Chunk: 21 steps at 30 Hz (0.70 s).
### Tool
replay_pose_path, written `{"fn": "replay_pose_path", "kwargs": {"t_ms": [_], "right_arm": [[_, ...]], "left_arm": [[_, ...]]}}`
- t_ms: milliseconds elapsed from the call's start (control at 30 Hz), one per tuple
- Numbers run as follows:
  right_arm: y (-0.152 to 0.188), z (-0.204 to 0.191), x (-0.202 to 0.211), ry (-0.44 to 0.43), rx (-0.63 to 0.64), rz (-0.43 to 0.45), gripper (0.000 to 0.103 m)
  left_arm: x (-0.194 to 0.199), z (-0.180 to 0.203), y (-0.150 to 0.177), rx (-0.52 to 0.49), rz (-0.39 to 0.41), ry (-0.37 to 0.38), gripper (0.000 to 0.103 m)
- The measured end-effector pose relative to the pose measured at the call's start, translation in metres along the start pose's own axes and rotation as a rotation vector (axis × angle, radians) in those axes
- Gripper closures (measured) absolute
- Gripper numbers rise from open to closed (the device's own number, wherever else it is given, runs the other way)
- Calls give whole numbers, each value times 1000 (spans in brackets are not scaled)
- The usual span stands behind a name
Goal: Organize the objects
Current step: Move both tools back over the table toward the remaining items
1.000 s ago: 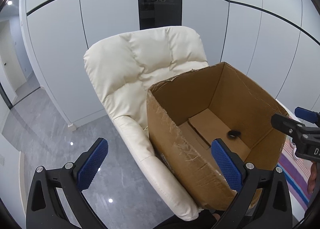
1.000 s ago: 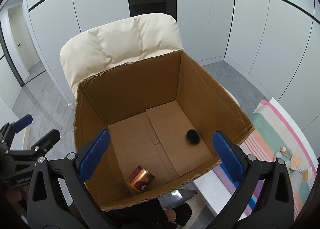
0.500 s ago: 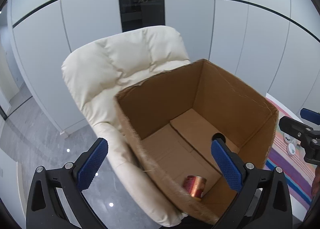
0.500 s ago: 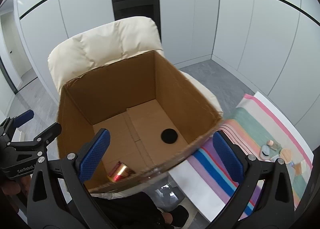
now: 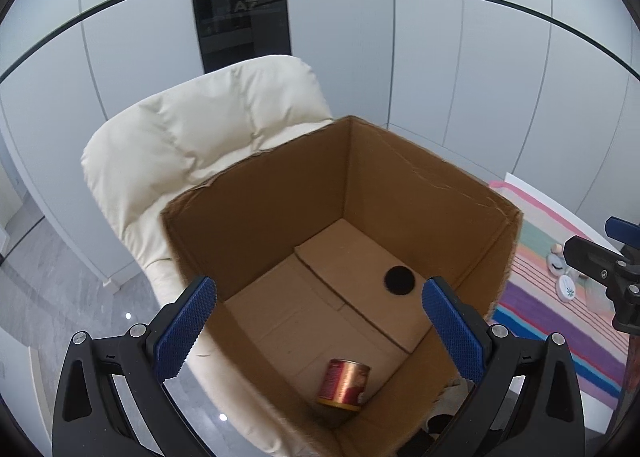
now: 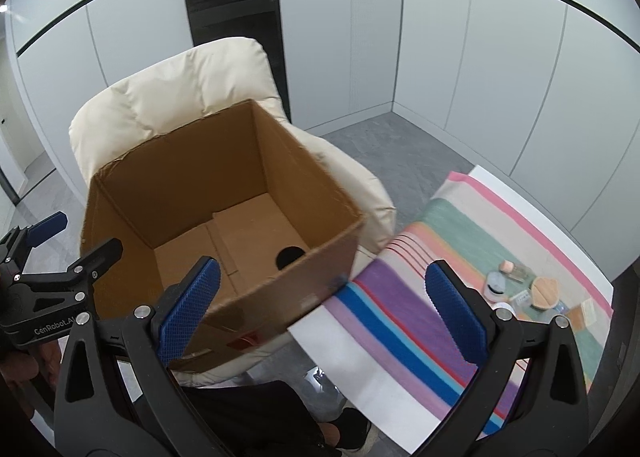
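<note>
Two empty grippers, left (image 5: 316, 331) and right (image 6: 318, 315), jaws apart, hover above a cardboard box (image 5: 436, 181) holding a can (image 5: 344, 385); next, likely fetching small items (image 6: 520, 289) from the striped cloth (image 6: 420, 321).

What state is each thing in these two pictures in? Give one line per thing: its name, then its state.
cardboard box: open-topped, resting on the chair.
can: lying on its side on the box floor.
black disc: flat on the box floor.
left gripper: open, empty.
right gripper: open, empty.
striped cloth: spread flat, small items on its far end.
</note>
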State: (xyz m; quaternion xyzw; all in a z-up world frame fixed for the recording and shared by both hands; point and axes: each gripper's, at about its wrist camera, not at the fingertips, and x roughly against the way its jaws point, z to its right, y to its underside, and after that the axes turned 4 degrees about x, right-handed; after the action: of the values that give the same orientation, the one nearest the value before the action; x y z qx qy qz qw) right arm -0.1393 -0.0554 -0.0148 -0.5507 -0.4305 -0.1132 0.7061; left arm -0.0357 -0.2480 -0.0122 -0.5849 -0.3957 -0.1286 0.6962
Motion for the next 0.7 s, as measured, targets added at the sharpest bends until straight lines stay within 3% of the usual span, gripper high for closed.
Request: {"fn": "replay_pose_path", "kwargs": {"t_ms": [700], "right_arm": [[35,91,26,108,-114,-17,0]], "left_arm": [[-7,94,-5,-102,-1,102,0]]}}
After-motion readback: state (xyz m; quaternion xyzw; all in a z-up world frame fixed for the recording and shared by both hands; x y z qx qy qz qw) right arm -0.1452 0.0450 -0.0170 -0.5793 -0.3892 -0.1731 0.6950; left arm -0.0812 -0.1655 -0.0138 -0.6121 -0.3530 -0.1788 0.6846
